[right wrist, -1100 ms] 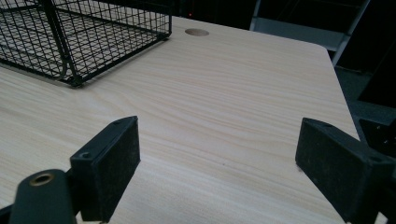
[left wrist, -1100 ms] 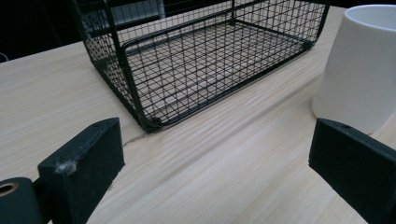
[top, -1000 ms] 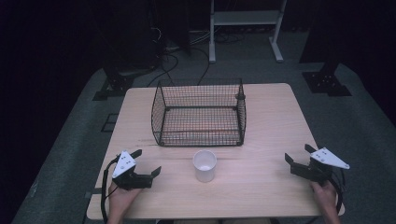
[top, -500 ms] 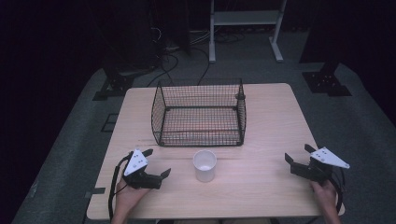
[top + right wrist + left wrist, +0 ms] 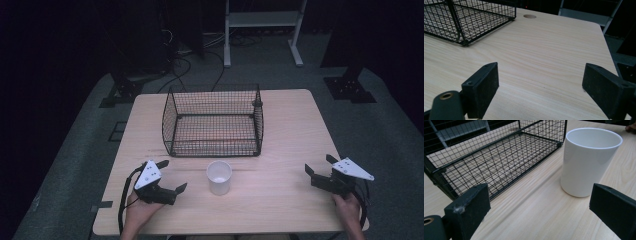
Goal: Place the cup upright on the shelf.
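A white cup (image 5: 219, 176) stands upright and empty on the wooden table (image 5: 285, 135), just in front of a black wire basket (image 5: 213, 121). My left gripper (image 5: 171, 176) is open a short way left of the cup, jaws pointing toward it. In the left gripper view the cup (image 5: 587, 161) sits ahead and to the right, the basket (image 5: 496, 157) behind it, and the gripper (image 5: 544, 215) holds nothing. My right gripper (image 5: 320, 165) is open near the table's right front edge; in its own view the gripper (image 5: 541, 92) spans bare wood.
The basket (image 5: 471, 17) is empty and open at the top. A round hole (image 5: 529, 16) marks the table's far part. A white shelf frame (image 5: 262, 20), cables and dark stands sit on the floor beyond the table.
My left gripper has moved right, toward the cup, and now sits closer to it. The right gripper has stayed where it was.
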Available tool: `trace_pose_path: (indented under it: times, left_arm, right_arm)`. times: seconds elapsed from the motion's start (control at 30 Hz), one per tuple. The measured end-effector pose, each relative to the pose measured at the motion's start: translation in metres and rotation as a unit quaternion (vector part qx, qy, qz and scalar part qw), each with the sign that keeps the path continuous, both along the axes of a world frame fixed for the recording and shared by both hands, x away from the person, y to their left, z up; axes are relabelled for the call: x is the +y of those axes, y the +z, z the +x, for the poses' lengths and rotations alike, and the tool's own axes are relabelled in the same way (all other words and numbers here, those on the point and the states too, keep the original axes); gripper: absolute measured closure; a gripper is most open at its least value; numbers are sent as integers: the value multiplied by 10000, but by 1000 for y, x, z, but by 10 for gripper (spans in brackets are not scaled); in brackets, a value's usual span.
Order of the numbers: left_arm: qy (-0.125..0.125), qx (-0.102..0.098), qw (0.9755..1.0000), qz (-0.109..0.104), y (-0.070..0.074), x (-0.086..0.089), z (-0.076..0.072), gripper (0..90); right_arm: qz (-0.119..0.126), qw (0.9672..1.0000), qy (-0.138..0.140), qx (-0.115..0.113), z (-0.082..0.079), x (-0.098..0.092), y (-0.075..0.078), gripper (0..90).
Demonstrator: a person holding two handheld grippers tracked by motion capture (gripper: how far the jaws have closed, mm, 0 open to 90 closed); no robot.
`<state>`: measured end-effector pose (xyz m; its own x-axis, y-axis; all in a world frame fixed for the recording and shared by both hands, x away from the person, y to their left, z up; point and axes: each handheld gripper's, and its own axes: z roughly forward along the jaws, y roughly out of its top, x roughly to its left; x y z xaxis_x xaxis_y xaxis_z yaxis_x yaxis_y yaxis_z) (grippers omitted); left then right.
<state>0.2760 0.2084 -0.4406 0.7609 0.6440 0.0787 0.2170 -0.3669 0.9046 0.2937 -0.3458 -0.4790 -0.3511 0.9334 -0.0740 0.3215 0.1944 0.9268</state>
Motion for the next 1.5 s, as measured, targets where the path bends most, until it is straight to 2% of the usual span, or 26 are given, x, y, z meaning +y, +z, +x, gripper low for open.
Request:
trace_pose_path:
  times: [0.23,0.87,1.0,1.5]
  left_arm:
    - [-123,13,9999,115,0,-5,-2,26]
    - [-527,154,9984,131,5,-20,-3,24]
    - [-646,197,9974,254,6,-26,-3,24]
    - [-1022,267,9933,475,8,-53,1,24]
  right_arm:
    - [-10,10000,5,-3,0,0,0,131]
    - [-22,10000,15,-8,0,1,0,131]
    - [-26,10000,18,-14,0,1,0,131]
    - [-30,10000,37,-24,0,1,0,130]
